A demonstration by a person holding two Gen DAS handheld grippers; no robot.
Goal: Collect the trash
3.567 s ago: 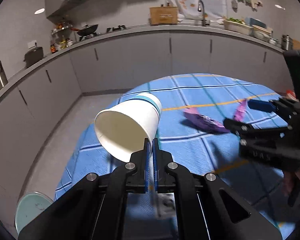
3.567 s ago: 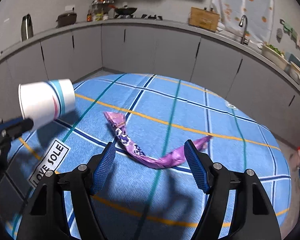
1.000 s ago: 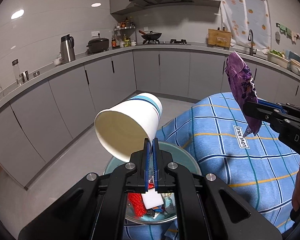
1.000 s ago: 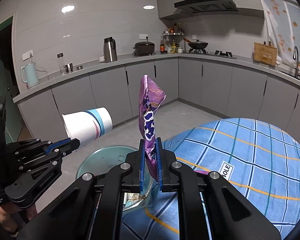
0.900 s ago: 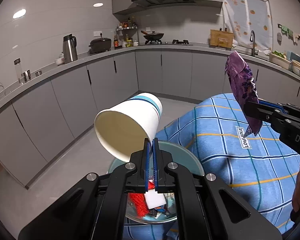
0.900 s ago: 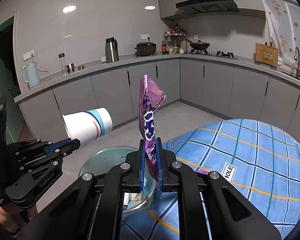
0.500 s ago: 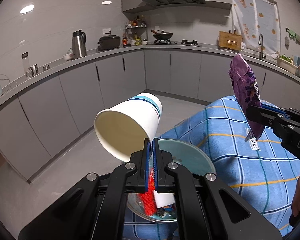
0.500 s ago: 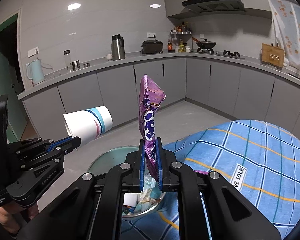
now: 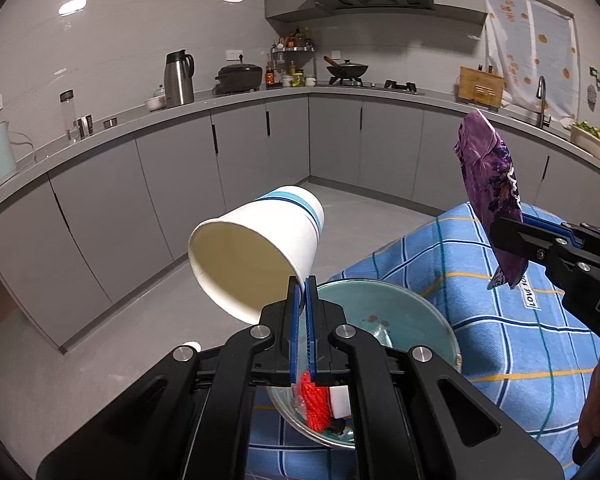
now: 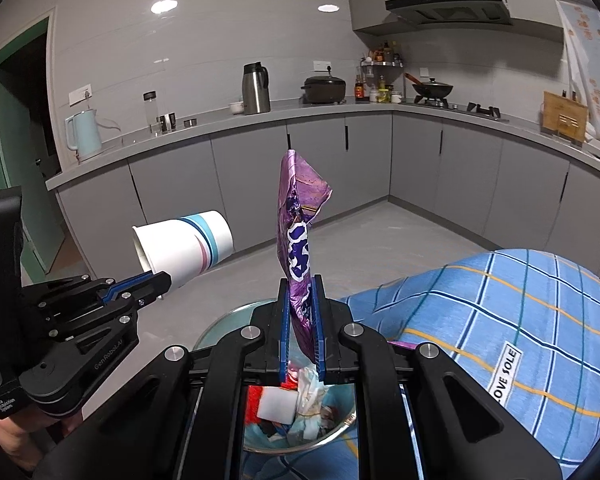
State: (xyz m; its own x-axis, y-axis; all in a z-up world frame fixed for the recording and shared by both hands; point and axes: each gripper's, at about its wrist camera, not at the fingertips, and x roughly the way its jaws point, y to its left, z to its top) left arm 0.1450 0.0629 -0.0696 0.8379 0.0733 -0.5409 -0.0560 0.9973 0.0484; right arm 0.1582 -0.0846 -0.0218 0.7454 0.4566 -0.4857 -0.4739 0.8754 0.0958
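Note:
My left gripper [image 9: 302,284] is shut on the rim of a white paper cup [image 9: 256,250] with blue bands, held on its side above the teal trash bin [image 9: 404,312]. The cup also shows in the right wrist view [image 10: 184,246]. My right gripper [image 10: 301,284] is shut on a crumpled purple wrapper [image 10: 298,224] that stands upright over the bin [image 10: 220,328]. The wrapper also shows at the right of the left wrist view [image 9: 490,188]. The bin holds red netting [image 9: 314,402], white pieces and other scraps.
A table with a blue plaid cloth [image 10: 520,320] lies to the right of the bin. Grey kitchen cabinets [image 9: 180,184] and a counter with a kettle, thermos and wok run along the back. Bare grey floor [image 10: 380,236] lies between.
3.6 s ago the wrapper lay on the cloth with my right gripper open; now it is gripped. Both grippers have swung from the table to above the bin and keep drifting over it.

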